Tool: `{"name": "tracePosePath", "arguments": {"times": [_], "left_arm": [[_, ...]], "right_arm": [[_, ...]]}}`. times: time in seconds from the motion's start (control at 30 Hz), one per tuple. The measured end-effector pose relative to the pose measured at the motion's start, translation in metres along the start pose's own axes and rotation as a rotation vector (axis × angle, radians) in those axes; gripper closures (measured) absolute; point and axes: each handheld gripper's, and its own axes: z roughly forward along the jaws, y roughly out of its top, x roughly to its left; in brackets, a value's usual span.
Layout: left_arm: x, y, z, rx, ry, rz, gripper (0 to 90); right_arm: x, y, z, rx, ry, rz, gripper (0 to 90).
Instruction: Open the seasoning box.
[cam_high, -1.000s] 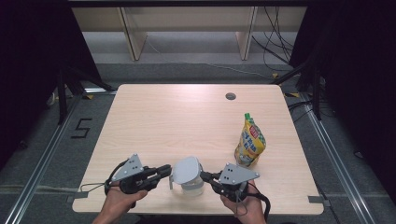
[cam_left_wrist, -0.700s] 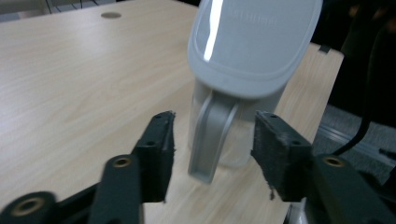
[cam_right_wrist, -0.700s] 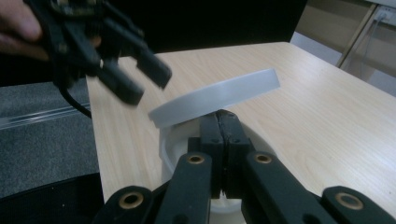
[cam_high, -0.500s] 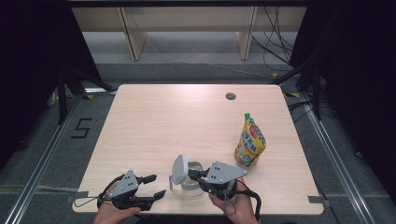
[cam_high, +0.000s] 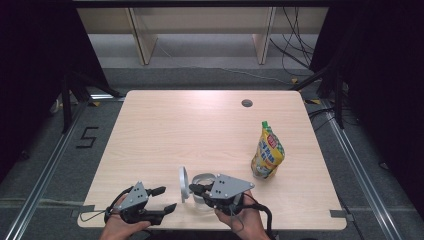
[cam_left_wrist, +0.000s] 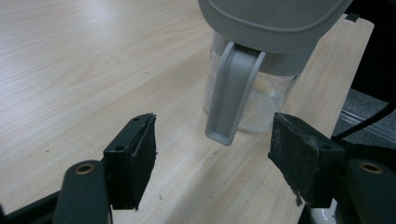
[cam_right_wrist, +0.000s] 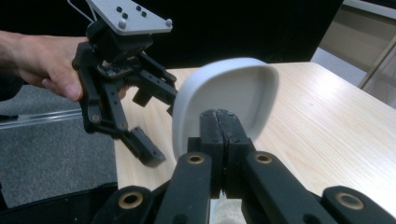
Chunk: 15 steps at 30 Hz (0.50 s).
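Near front edge of worktop (cam_high: 165, 125), left of centre: left gripper (cam_high: 163, 198) held level in hand, jaws spread wide after just opening, nothing between them, pointing at clear jar (cam_high: 202, 192). Just beside it, right gripper (cam_high: 196, 189) also level, jaws pinched tight at jar rim, under flipped-up grey lid (cam_high: 183, 183). Jar sits at front edge near centre, pale crumbly contents low inside. Farther right, well apart: yellow pouch (cam_high: 267, 152) upright toward right edge.
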Motion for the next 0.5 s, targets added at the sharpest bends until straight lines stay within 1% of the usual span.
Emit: {"name": "tracePosePath", "arguments": {"times": [0.03,0.07,0.1,0.13,0.17,0.23,0.27,0.3,0.33,0.37,0.4,0.43,0.47,0.5], "left_arm": [[0.001,-0.001,0.001,-0.009,-0.005,-0.008,30.9],[0.002,-0.001,0.0,0.001,0.005,-0.009,30.6],[0.002,-0.001,0.001,-0.006,0.0,-0.003,30.2],[0.002,-0.001,0.001,-0.002,0.008,0.007,29.7],[0.002,-0.002,0.001,-0.002,0.012,-0.002,29.1],[0.002,-0.002,0.0,-0.006,0.016,-0.012,28.1],[0.001,-0.002,0.0,-0.004,0.015,-0.021,26.8],[0.0,-0.002,-0.001,-0.004,0.017,-0.022,25.8],[-0.002,-0.003,-0.001,-0.003,0.026,-0.048,24.8],[-0.001,-0.003,-0.001,-0.002,0.027,-0.051,23.4],[-0.002,-0.004,-0.002,-0.008,0.036,-0.066,22.1],[-0.002,-0.004,-0.003,-0.006,0.035,-0.066,20.8],[-0.002,-0.004,-0.004,0.002,0.039,-0.062,20.7],[-0.003,-0.004,-0.003,-0.007,0.035,-0.07,20.7]], "right_arm": [[-0.001,-0.001,-0.002,-0.003,-0.007,0.0,90.0],[-0.002,-0.005,-0.008,-0.004,-0.017,0.015,89.8],[-0.004,-0.008,-0.012,-0.005,-0.03,0.023,89.2],[-0.007,-0.012,-0.017,-0.006,-0.04,0.025,88.4],[-0.008,-0.017,-0.022,-0.003,-0.057,0.043,87.6],[-0.011,-0.026,-0.032,-0.001,-0.084,0.055,86.0],[-0.013,-0.032,-0.037,0.004,-0.097,0.073,84.6],[-0.015,-0.039,-0.043,0.003,-0.12,0.086,82.8],[-0.016,-0.044,-0.049,0.013,-0.13,0.107,81.6],[-0.018,-0.051,-0.055,0.011,-0.156,0.118,79.6],[-0.02,-0.056,-0.061,0.014,-0.17,0.142,77.5],[-0.021,-0.063,-0.07,0.021,-0.203,0.184,75.9],[-0.023,-0.068,-0.077,0.027,-0.227,0.184,73.6],[-0.023,-0.071,-0.081,0.026,-0.242,0.21,71.3]]}}
